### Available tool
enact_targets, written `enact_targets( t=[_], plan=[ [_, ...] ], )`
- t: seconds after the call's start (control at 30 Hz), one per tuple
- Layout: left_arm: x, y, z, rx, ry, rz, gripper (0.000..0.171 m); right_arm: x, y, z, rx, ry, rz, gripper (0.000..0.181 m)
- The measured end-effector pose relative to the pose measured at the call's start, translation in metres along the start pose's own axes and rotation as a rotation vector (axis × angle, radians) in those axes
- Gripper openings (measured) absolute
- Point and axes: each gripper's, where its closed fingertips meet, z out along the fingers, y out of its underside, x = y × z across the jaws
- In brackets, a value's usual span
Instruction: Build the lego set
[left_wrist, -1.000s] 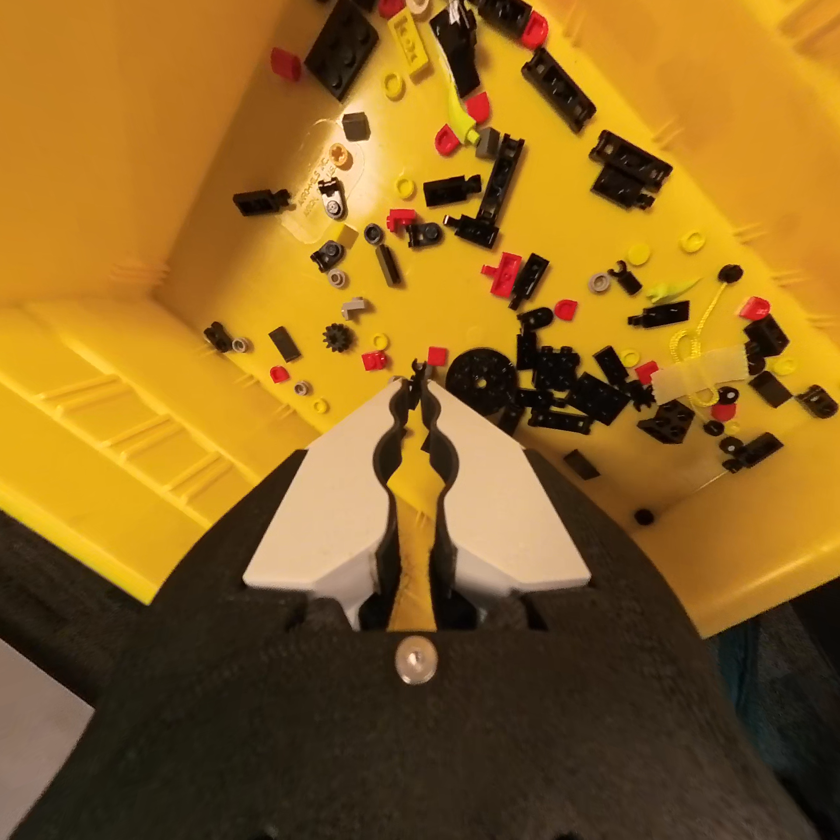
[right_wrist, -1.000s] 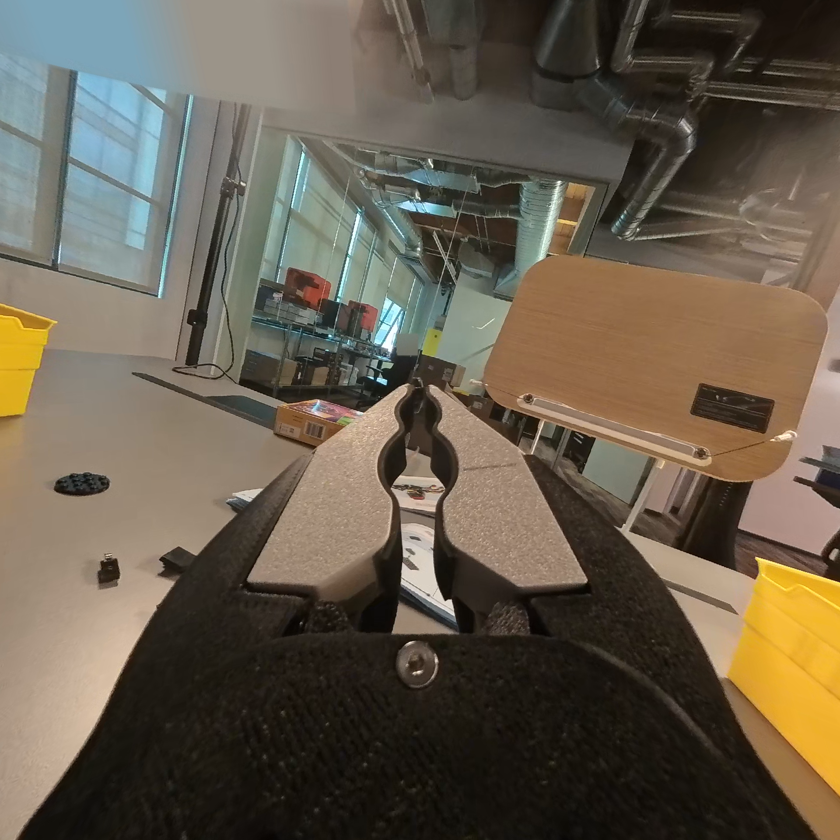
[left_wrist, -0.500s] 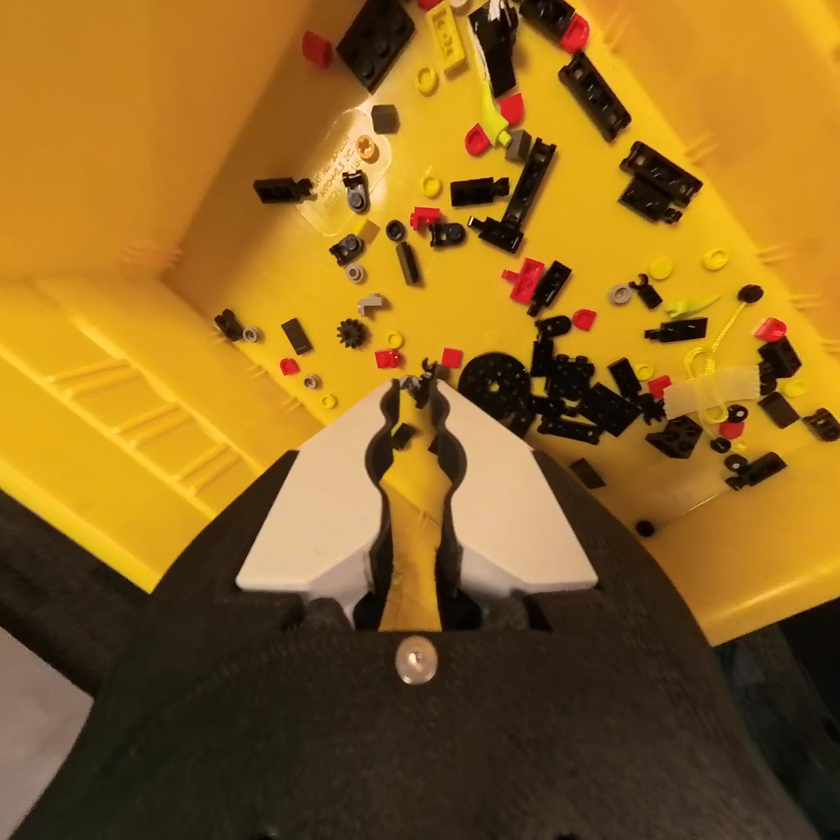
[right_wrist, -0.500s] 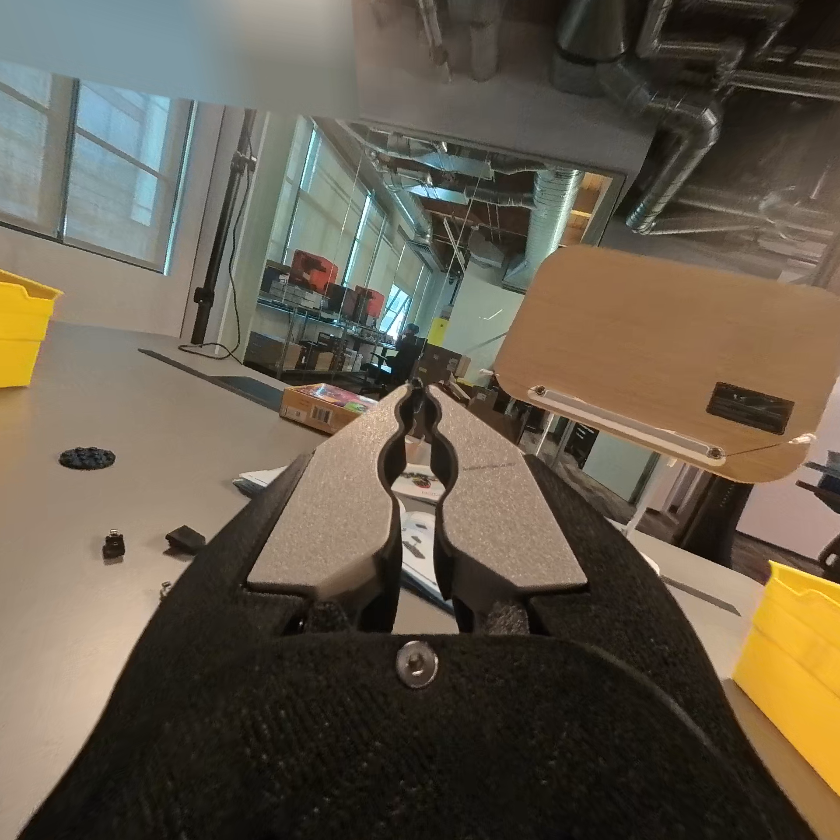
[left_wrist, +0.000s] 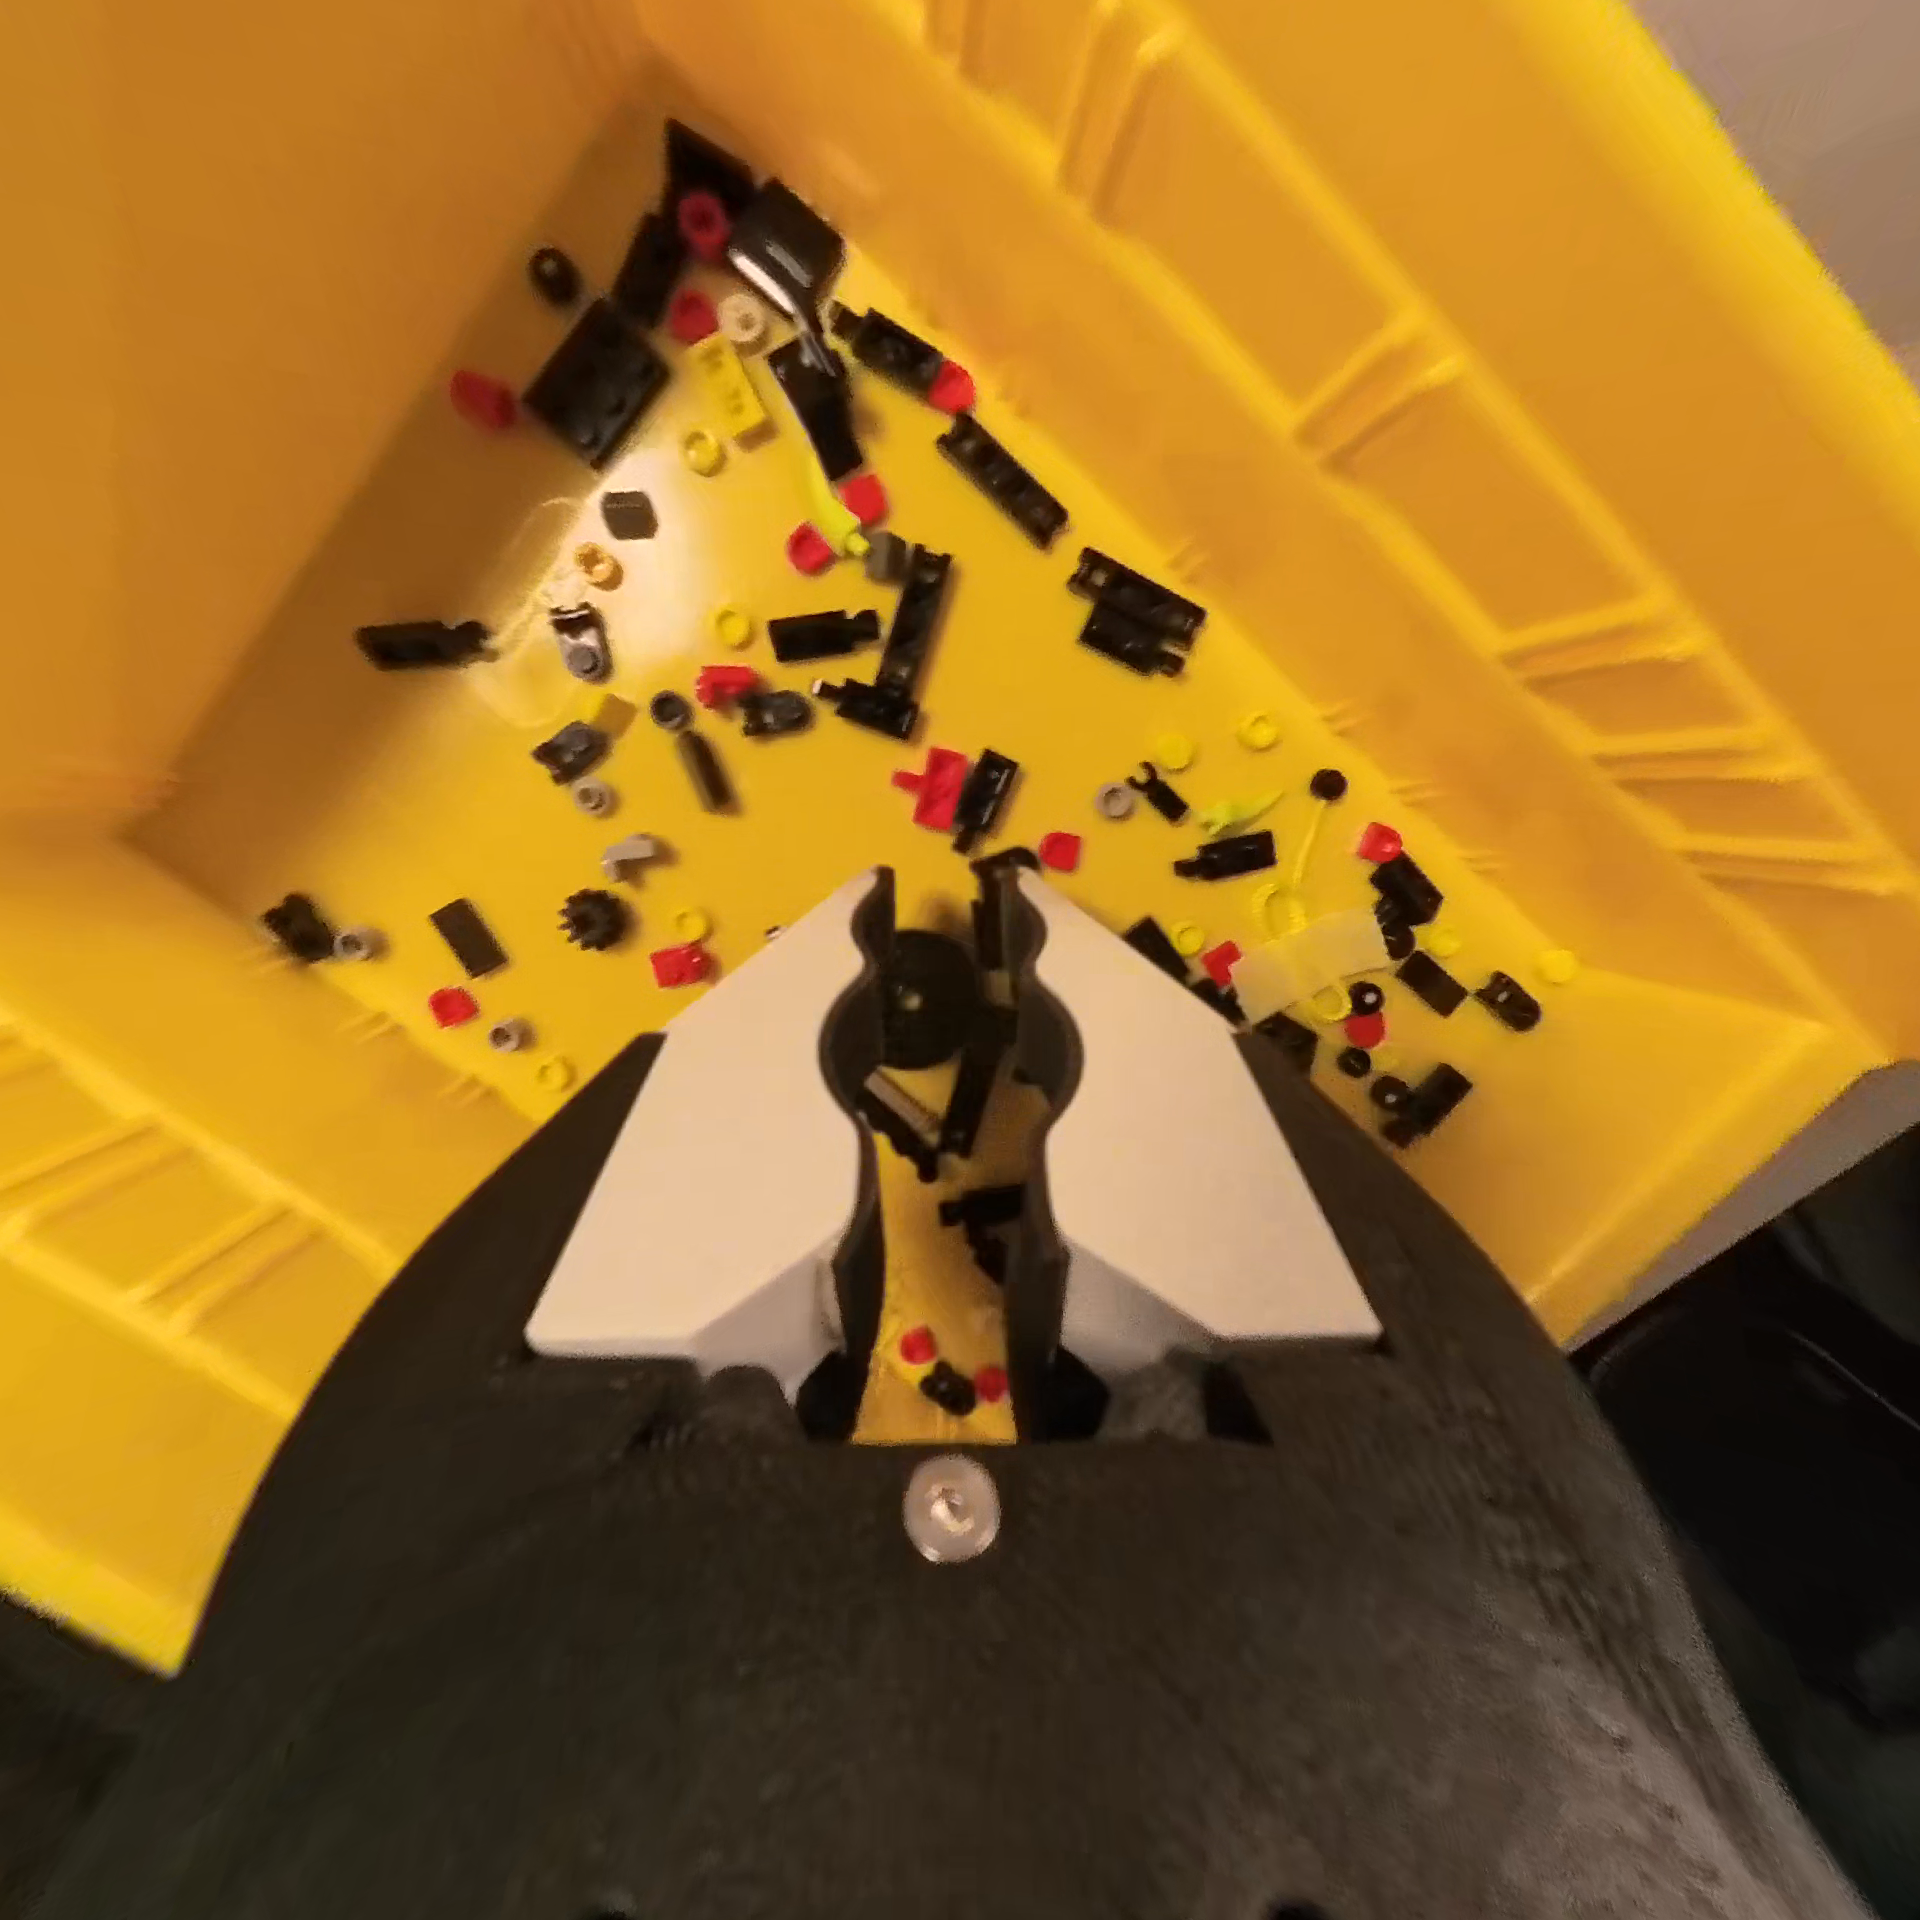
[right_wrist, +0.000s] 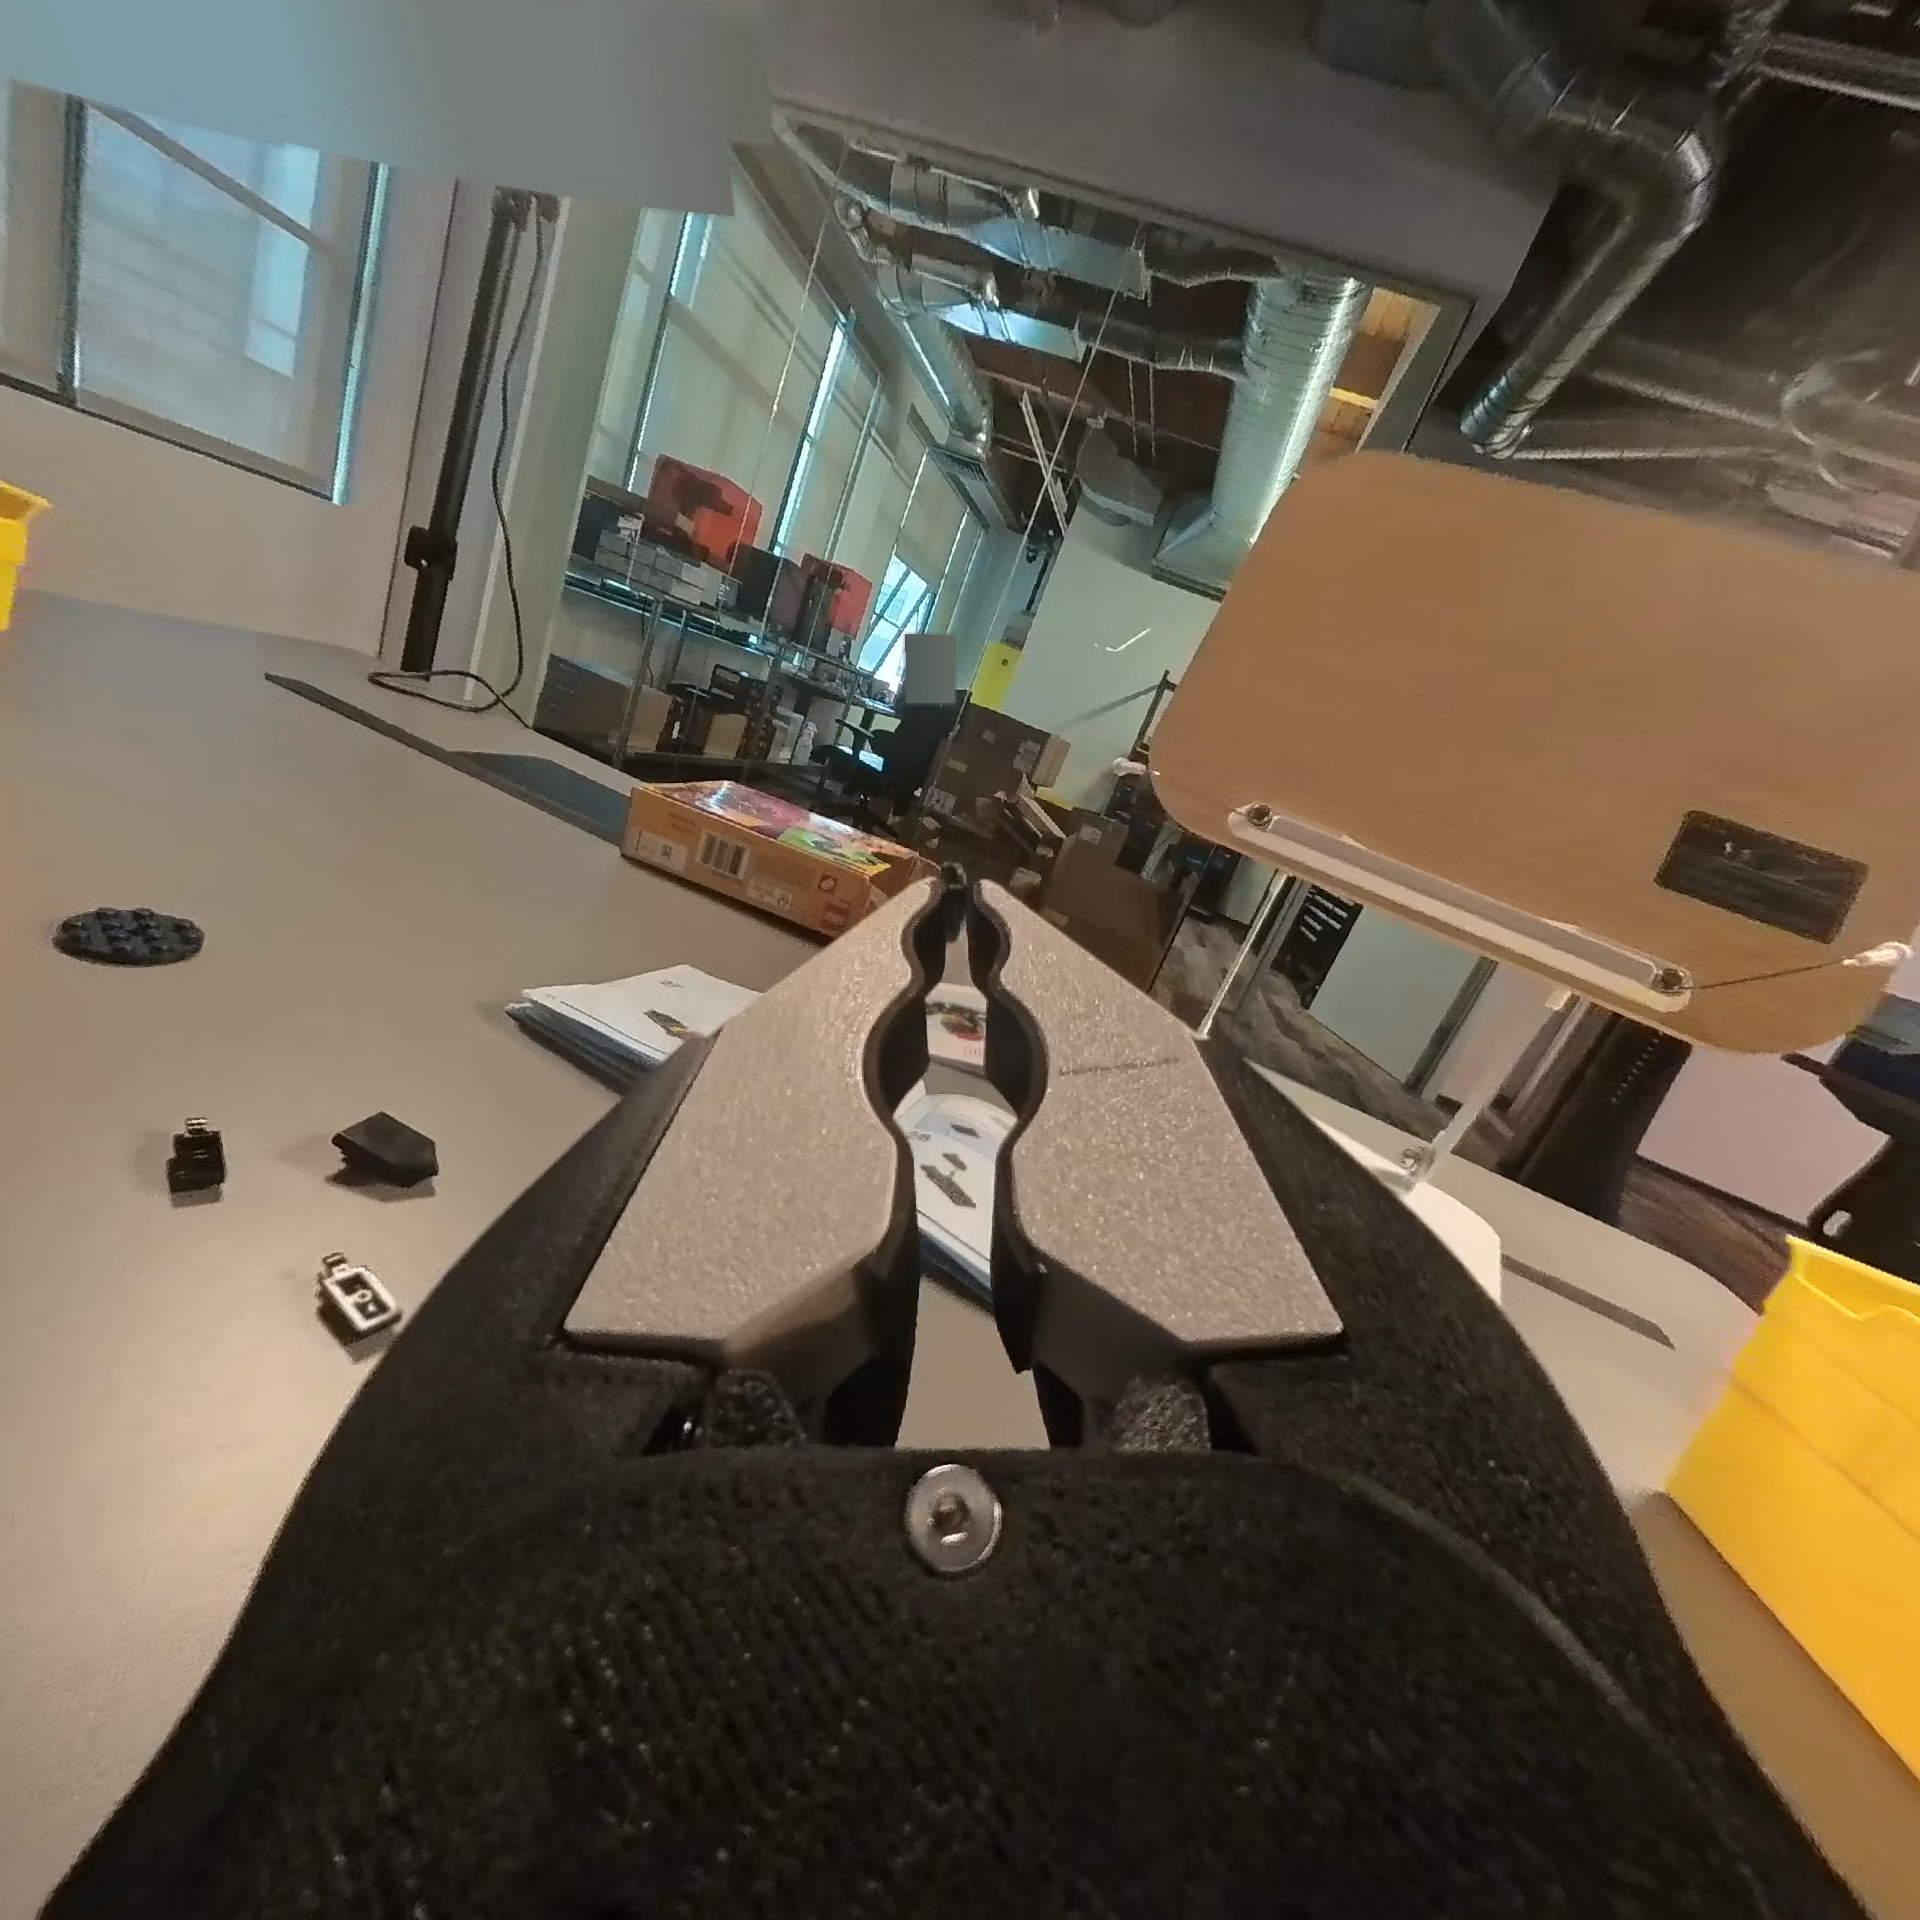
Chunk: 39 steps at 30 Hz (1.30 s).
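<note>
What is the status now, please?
Left claw open over yellow bin, above black round plate. Right claw shut on small black piece. Loose bricks crowd the plate.

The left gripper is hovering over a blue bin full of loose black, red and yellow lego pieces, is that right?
Not quite: the bin is yellow, not blue, as the left wrist view shows. The rest holds: the left gripper hovers over it, and loose black, red and yellow lego pieces lie scattered on its floor.
</note>
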Motion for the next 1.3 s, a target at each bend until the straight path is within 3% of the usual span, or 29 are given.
enact_targets(
  t=[0.47,0.7,1.07,1.3],
  plan=[
    [0.022,-0.005,0.011,0.018,0.034,0.073,0.016,-0.001,0.010,0.002,-0.045,0.015,-0.023,0.001],
    [0.038,0.016,0.011,-0.067,0.088,0.050,0.006,-0.003,0.015,0.002,-0.060,0.007,-0.005,0.001],
    [0.013,0.045,-0.020,-0.079,-0.127,-0.042,0.004,-0.003,0.016,0.005,-0.053,-0.009,0.044,0.001],
    [0.002,0.074,-0.042,-0.187,-0.189,-0.136,0.006,-0.003,0.019,0.007,-0.051,-0.017,0.074,0.001]
  ],
)
